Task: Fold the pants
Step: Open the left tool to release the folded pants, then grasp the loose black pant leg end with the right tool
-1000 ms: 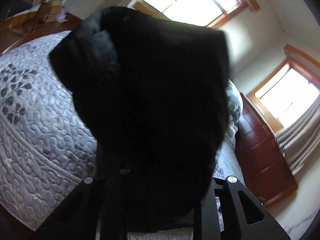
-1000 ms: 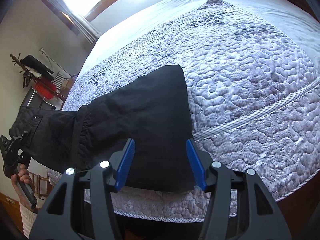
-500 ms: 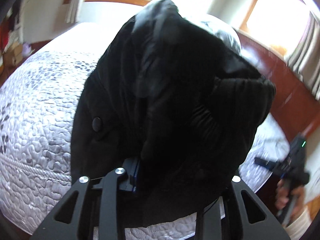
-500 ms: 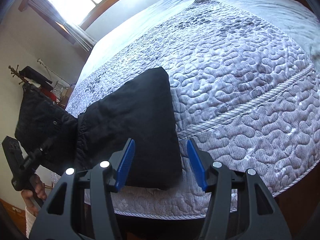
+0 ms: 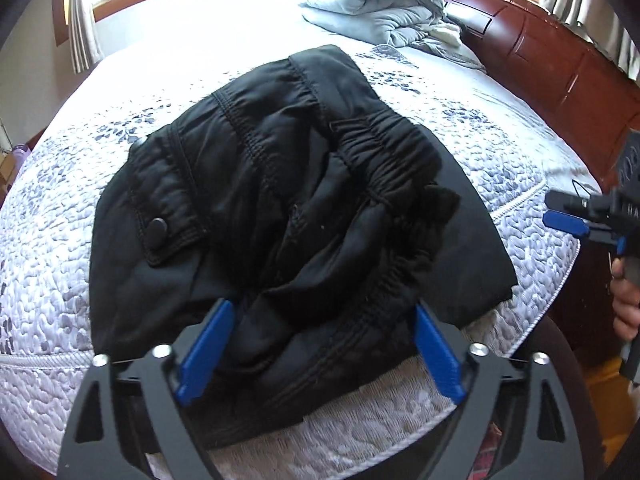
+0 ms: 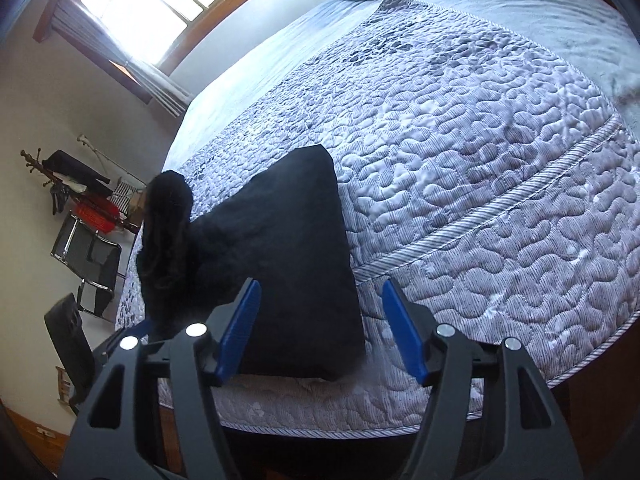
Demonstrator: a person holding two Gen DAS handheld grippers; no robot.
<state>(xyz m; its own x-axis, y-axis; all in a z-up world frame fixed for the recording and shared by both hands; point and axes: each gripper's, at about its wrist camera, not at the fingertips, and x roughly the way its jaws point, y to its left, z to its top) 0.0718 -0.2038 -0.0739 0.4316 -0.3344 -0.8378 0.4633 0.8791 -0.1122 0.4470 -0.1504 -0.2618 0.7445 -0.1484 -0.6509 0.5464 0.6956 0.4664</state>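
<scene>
The black pants [image 5: 280, 208] lie in a bunched, folded heap on the quilted bed [image 5: 48, 240] near its front edge, waistband and a snap pocket flap facing up. My left gripper [image 5: 320, 344] is open, its blue pads on either side of the near edge of the pants. In the right wrist view the pants [image 6: 288, 264] show as a dark folded slab with a raised lump at the left. My right gripper [image 6: 320, 332] is open and empty just in front of the slab's near corner; it also shows in the left wrist view [image 5: 576, 224] at the right.
A rumpled grey duvet [image 5: 384, 12] lies at the head of the bed. A dark wooden headboard [image 5: 560, 60] runs along the right. A chair [image 6: 88, 256] and a coat rack [image 6: 68, 176] stand by the wall left of the bed.
My left gripper has laid the waist end of the pants down onto the leg part on the bed and has opened. My right gripper has stayed open and shifted slightly.
</scene>
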